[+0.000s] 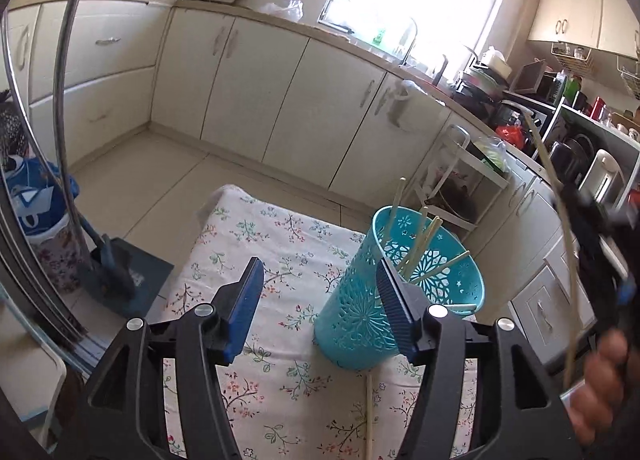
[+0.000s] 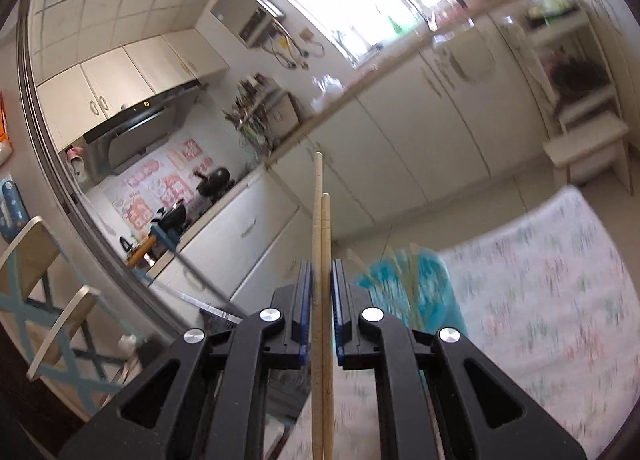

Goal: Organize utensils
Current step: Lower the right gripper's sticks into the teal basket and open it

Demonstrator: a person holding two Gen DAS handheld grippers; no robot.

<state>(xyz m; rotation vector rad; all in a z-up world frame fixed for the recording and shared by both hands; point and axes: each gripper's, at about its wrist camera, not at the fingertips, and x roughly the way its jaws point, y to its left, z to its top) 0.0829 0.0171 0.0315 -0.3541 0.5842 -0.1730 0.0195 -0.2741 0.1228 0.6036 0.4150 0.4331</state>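
No legible text, labels or nos. in either view; pink wall stickers (image 2: 160, 187) too blurred to read.

Cream cabinets (image 1: 256, 71) — blue dustpan (image 1: 120, 280)

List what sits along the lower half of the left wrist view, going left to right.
Blue bag → dustpan → left gripper, open over the flowered tablecloth → teal holder with chopsticks inside → right gripper carrying chopsticks.
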